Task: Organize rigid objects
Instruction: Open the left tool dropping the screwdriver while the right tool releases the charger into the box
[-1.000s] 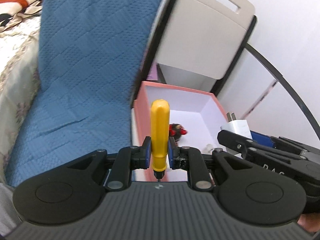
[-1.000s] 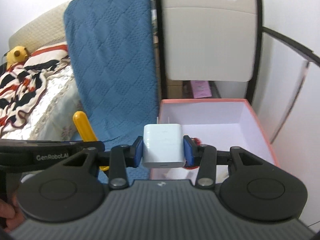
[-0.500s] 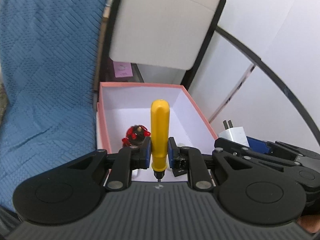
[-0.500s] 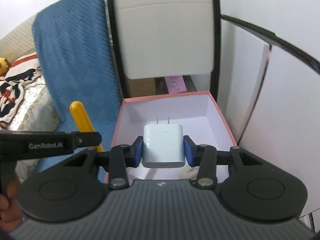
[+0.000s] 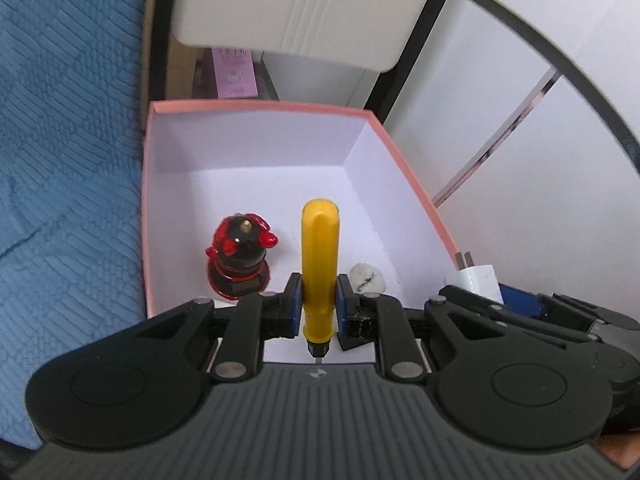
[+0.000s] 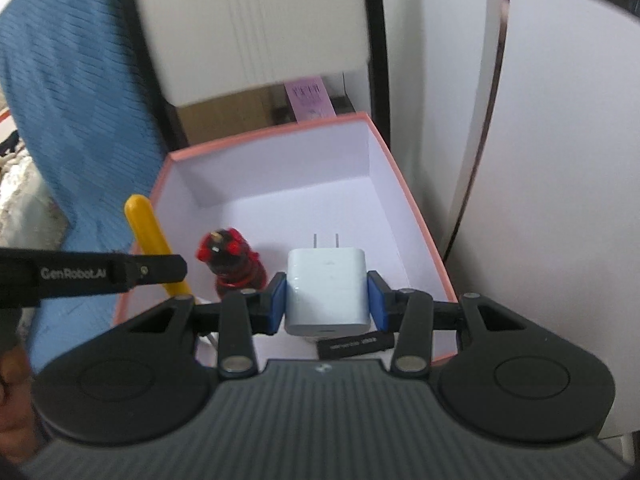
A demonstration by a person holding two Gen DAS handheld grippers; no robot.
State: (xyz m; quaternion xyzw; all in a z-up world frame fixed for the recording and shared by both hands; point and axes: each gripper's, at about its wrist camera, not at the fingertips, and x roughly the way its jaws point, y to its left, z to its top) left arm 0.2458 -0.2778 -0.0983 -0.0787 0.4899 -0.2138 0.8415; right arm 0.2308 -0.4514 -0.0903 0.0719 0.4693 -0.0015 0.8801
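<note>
My left gripper (image 5: 319, 304) is shut on a yellow-handled screwdriver (image 5: 319, 264), held upright over the near end of a pink box (image 5: 256, 107) with a white inside. My right gripper (image 6: 326, 298) is shut on a white plug charger (image 6: 326, 290), prongs forward, over the same box (image 6: 276, 131). In the box stand a red and black figurine (image 5: 238, 256) and a small white lump (image 5: 366, 277). The figurine (image 6: 232, 262) and a black stick-shaped item (image 6: 356, 344) show in the right wrist view. The screwdriver (image 6: 150, 236) shows at its left, the charger (image 5: 474, 280) at the left view's right.
A blue quilted cover (image 5: 68, 140) lies left of the box. A beige folding chair back (image 5: 304, 8) with a black frame stands behind it, with a pink card (image 5: 234, 70) below. A white wall (image 5: 540, 120) is on the right.
Both grippers have moved right and forward over the box, tilting down so its floor and contents show. Both keep their hold on the screwdriver and charger.
</note>
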